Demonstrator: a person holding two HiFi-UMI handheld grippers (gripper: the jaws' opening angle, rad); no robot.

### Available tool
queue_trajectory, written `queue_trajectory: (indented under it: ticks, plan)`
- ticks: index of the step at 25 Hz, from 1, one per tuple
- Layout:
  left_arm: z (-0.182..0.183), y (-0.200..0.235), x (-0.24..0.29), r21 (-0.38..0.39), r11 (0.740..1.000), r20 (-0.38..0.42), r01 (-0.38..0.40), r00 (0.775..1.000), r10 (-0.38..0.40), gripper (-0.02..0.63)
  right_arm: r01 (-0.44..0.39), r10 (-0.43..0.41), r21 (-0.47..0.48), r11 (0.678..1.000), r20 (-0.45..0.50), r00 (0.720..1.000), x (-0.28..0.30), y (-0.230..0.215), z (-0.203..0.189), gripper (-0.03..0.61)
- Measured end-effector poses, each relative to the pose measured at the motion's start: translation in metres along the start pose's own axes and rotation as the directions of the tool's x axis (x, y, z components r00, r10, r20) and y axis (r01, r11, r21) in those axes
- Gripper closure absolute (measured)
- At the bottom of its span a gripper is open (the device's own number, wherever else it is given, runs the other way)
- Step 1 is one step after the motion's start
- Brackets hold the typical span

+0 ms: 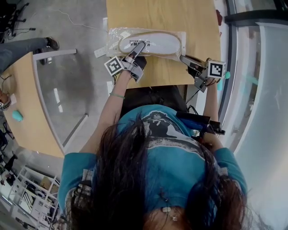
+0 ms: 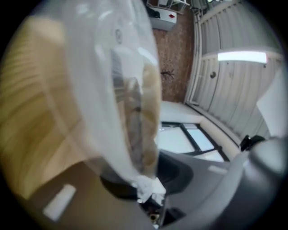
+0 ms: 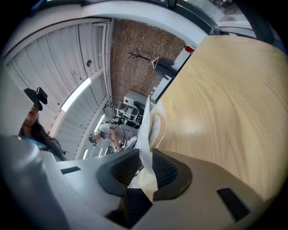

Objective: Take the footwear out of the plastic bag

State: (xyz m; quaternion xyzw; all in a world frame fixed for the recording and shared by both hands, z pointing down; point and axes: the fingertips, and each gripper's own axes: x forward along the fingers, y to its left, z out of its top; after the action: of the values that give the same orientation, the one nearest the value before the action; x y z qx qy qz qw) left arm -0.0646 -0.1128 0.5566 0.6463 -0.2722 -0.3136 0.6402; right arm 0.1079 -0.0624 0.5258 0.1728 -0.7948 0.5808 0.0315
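Crinkly clear plastic bag (image 1: 113, 40) w/ flat oval white slipper (image 1: 155, 43) inside lies on our pale wood-grain table (image 1: 157, 13). Left tongs (image 1: 141, 45) & right tongs (image 1: 182, 57) each pinch bag film. Grey floor (image 1: 67, 85), brick wall (image 3: 135, 40) beyond.

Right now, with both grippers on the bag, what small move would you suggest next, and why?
Probably draw the right gripper gently away from the left gripper to pull the plastic bag open. Both are shut on its film, and the slipper lies fully inside.
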Motion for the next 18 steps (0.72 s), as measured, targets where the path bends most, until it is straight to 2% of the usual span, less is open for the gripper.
queue_trajectory:
  ticks: [2, 5, 8, 11, 15, 18]
  plan:
    - [0.004, 0.0, 0.002, -0.001, 1.0, 0.008, 0.009, 1.0, -0.009, 0.54, -0.003, 0.004, -0.012, 1.0, 0.034, 0.999, -0.007, -0.005, 0.008, 0.509]
    - [0.014, -0.002, -0.007, -0.011, 1.0, 0.027, 0.027, 0.999, -0.027, 0.541, 0.024, -0.021, -0.017, 1.0, 0.137, 0.99, -0.023, -0.014, 0.028, 0.509]
    - [0.024, -0.022, -0.024, -0.021, 0.994, 0.014, 0.106, 0.994, -0.106, 0.541, 0.093, -0.075, -0.085, 0.992, 0.196, 0.978, -0.021, -0.005, 0.044, 0.509]
    - [0.022, -0.038, -0.027, -0.015, 0.985, -0.024, 0.173, 0.985, -0.173, 0.541, 0.155, -0.127, -0.197, 0.968, 0.149, 0.981, -0.005, 0.007, 0.046, 0.509]
    - [0.018, -0.035, -0.023, -0.011, 0.987, -0.043, 0.162, 0.986, -0.162, 0.541, 0.084, -0.051, -0.319, 0.944, 0.11, 0.993, 0.013, 0.039, 0.054, 0.509]
    - [0.02, -0.035, -0.024, -0.028, 0.984, -0.025, 0.176, 0.984, -0.177, 0.541, 0.092, -0.068, -0.371, 0.924, 0.079, 0.995, 0.019, 0.037, 0.055, 0.508]
